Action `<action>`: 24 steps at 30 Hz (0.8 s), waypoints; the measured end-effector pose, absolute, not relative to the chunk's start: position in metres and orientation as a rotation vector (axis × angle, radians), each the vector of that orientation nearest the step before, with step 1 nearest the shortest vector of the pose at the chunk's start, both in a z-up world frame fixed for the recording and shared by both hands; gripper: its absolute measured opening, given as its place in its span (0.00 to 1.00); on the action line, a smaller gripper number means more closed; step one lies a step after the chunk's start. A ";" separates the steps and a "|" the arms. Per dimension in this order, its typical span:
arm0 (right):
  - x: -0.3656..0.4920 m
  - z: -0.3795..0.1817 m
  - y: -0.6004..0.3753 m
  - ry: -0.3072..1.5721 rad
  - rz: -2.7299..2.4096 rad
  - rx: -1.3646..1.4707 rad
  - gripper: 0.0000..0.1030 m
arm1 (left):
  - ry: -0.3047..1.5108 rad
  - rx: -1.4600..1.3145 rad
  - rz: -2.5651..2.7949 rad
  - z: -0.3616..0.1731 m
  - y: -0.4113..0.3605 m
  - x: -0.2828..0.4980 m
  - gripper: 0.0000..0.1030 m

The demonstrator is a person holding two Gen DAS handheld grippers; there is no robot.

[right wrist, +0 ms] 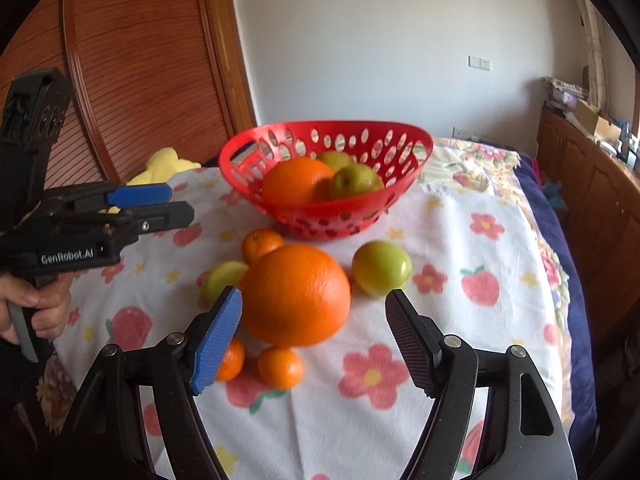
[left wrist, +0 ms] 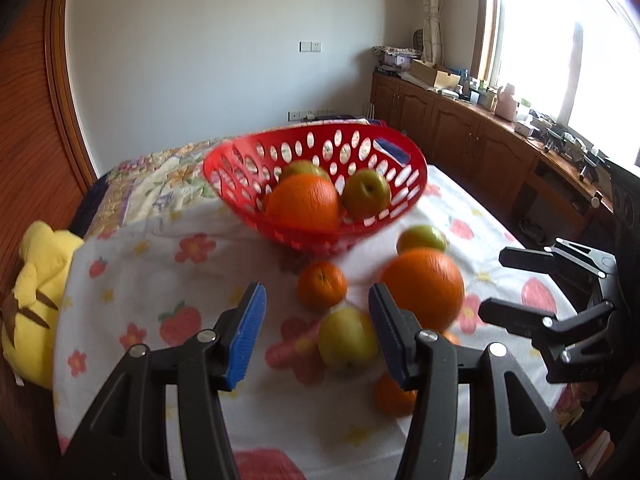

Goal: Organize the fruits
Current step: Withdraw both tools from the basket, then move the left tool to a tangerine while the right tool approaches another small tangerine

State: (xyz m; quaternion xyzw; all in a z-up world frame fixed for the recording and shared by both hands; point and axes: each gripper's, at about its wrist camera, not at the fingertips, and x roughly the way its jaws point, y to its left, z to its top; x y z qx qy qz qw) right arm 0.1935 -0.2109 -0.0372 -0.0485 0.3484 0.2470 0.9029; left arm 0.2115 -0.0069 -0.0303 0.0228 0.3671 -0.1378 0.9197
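A red perforated basket (left wrist: 236, 160) (right wrist: 248, 136) stands on the flowered cloth, holding a large orange (left wrist: 304, 200) and two green apples (left wrist: 366, 194). In front of it lie a second large orange (left wrist: 424, 288) (right wrist: 296, 294), a small orange (left wrist: 322, 284) (right wrist: 262, 244), two green apples (left wrist: 346, 338) (right wrist: 382, 266) and more small oranges (right wrist: 280, 366). My left gripper (left wrist: 316, 292) (right wrist: 180, 202) is open above the nearer green apple, touching nothing. My right gripper (right wrist: 315, 294) (left wrist: 492, 282) is open with the loose large orange just ahead of its pads, ungripped.
A yellow plush toy (left wrist: 36, 280) (right wrist: 164, 166) lies at the cloth's left edge. Wooden cabinets (left wrist: 460, 128) with clutter on top run along the right under the window. A slatted wooden door (right wrist: 140, 60) stands at the left. A person's hand (right wrist: 40, 300) holds the left gripper's handle.
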 end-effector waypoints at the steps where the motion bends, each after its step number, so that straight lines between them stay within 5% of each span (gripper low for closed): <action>1: 0.192 -0.039 -0.211 0.725 0.512 -0.101 0.72 | 0.762 0.043 -0.283 -0.035 -0.006 0.207 0.52; 14: 0.172 -0.075 -0.203 0.787 0.512 -0.105 0.56 | 0.811 0.035 -0.298 -0.070 -0.009 0.170 0.52; 24: 0.175 -0.087 -0.203 0.812 0.510 -0.086 0.54 | 0.798 0.030 -0.299 -0.077 -0.012 0.159 0.52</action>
